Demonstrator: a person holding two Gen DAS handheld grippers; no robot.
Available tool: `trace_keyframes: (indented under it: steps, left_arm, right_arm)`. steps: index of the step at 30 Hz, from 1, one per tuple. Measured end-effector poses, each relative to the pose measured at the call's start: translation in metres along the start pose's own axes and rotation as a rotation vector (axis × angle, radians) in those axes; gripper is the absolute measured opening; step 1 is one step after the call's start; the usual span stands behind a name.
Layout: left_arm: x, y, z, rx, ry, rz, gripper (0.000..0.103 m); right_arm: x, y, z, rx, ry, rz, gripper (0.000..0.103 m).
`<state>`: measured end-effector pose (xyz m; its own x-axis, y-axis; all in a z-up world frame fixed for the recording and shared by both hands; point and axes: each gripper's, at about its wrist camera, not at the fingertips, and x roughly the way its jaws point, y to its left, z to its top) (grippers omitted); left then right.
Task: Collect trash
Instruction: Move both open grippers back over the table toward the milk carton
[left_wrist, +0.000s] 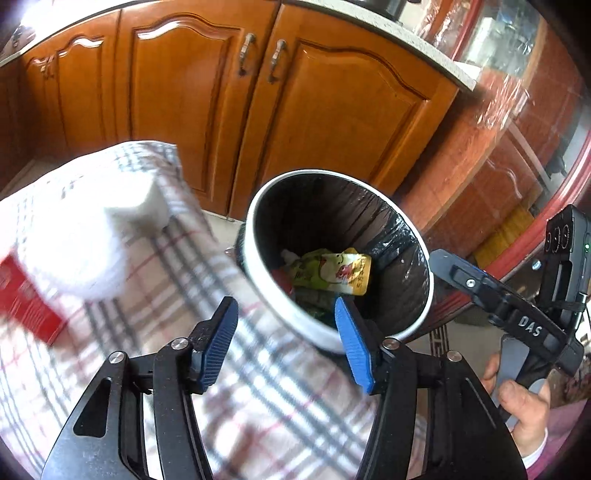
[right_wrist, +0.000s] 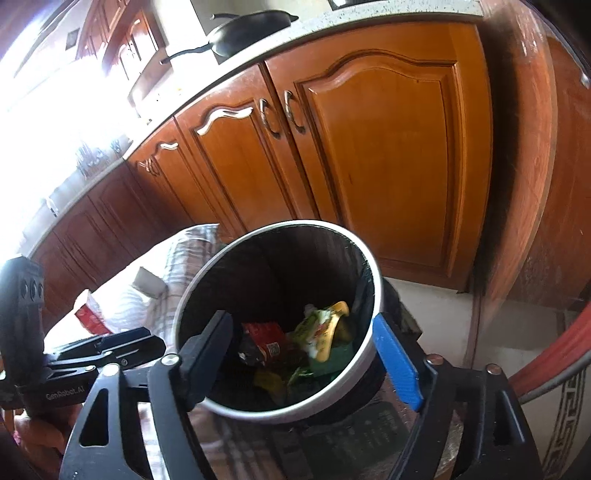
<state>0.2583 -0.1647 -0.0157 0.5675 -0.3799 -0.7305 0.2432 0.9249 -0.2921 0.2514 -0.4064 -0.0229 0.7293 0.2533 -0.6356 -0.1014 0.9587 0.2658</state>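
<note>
Fingers (left_wrist: 221, 339) of our left gripper (left_wrist: 286, 343) stand spread wide in the lower middle of the left wrist frame, blue pads facing each other with nothing between them. Behind them lies the desk (left_wrist: 236, 376), covered in a checked cloth and blurred. At the left of that frame we see a white block (left_wrist: 138, 201), a blurred white lump (left_wrist: 70, 254) just below it, and a red box (left_wrist: 26, 295) at the left edge, all on the cloth.

Our trash bin (left_wrist: 334, 254) sits at the centre of the left wrist frame, just past the cloth's edge; it has a white rim and a black liner. Inside it lies a green and yellow wrapper (left_wrist: 332, 273) on top of other scraps.

Our right gripper (right_wrist: 314, 354) also has its fingers (right_wrist: 397, 360) spread apart and holding nothing; in the right wrist frame they straddle the bin (right_wrist: 369, 280), which fills the centre. Looking down into it, we see the wrapper (right_wrist: 325, 328) beside a red packet (right_wrist: 266, 338), with more green and yellow scraps below them.

In the right of the left wrist frame we see the right gripper's black body, held by a hand (left_wrist: 517, 402) in the lower right corner. Wooden cabinet doors (right_wrist: 369, 147) fill the top of both frames, and a dark pan (right_wrist: 247, 29) sits on the counter in the upper middle of the right wrist frame.
</note>
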Motion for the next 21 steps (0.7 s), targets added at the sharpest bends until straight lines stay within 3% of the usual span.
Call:
trace_keyframes:
  steps: [8, 21]
  left_arm:
    - [-0.036, 0.030, -0.033, -0.071, -0.030, 0.022, 0.058]
    - [-0.073, 0.095, -0.074, -0.178, -0.052, 0.103, 0.058]
  right_arm:
    - [-0.017, 0.028, -0.019, 0.013, -0.022, 0.076, 0.090]
    - [-0.008, 0.085, -0.053, -0.030, 0.038, 0.171, 0.090]
